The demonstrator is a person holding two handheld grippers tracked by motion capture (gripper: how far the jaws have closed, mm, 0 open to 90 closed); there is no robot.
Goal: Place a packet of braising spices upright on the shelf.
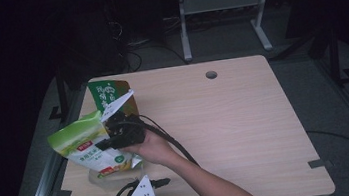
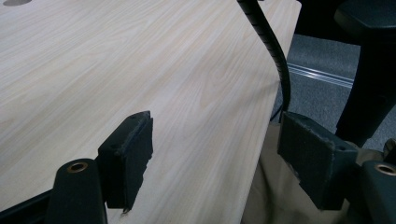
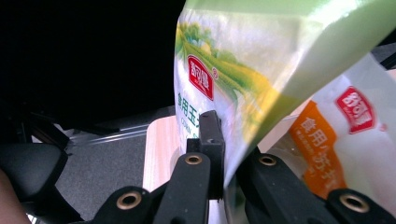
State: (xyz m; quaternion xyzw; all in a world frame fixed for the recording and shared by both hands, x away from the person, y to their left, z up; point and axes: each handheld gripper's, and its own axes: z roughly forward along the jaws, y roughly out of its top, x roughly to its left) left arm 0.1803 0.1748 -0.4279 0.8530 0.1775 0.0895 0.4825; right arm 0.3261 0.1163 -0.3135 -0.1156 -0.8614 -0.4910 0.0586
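Above the pale wooden table [image 1: 225,117], right gripper [image 3: 224,154] fingers clamp a glossy green-and-white pouch [image 1: 85,144]; left gripper [image 2: 215,158] fingers apart.

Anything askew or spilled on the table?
No spill visible. The green-topped bag hangs tilted in the right claw, pinched at its edge, off the table's left side. A second green bag leans behind it.

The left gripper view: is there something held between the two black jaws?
No: the left gripper has its jaws standing wide apart, and between them shows bare wood of the table and its edge.
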